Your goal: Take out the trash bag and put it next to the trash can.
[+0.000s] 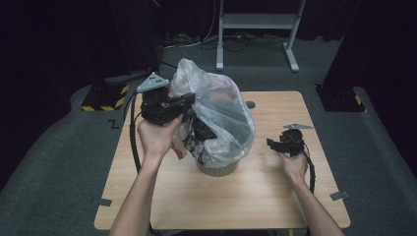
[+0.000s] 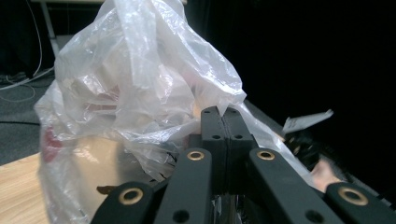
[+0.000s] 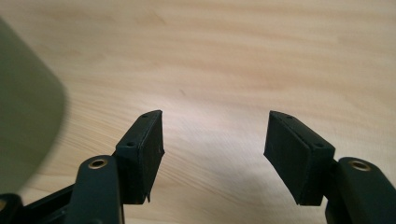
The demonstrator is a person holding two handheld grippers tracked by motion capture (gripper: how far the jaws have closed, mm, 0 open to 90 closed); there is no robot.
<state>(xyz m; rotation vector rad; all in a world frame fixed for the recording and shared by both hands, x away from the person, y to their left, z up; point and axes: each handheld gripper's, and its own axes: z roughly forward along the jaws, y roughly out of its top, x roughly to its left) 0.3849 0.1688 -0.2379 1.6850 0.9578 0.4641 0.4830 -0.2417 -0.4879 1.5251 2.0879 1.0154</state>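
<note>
A clear plastic bag with dark scraps inside lines a small round bin in the middle of the wooden table. My left gripper is raised at the bag's upper left and is shut on a fold of the film. In the left gripper view the two jaws of that gripper meet with the crumpled bag pinched at their tips. My right gripper hovers low over the table right of the bin. Its jaws stand open over bare wood, with the bin's wall blurred at the left.
A small round hole sits in the tabletop behind the bag. Beyond the table stand a white metal frame and a yellow-and-black striped base on grey carpet. The other hand and its gripper appear past the bag.
</note>
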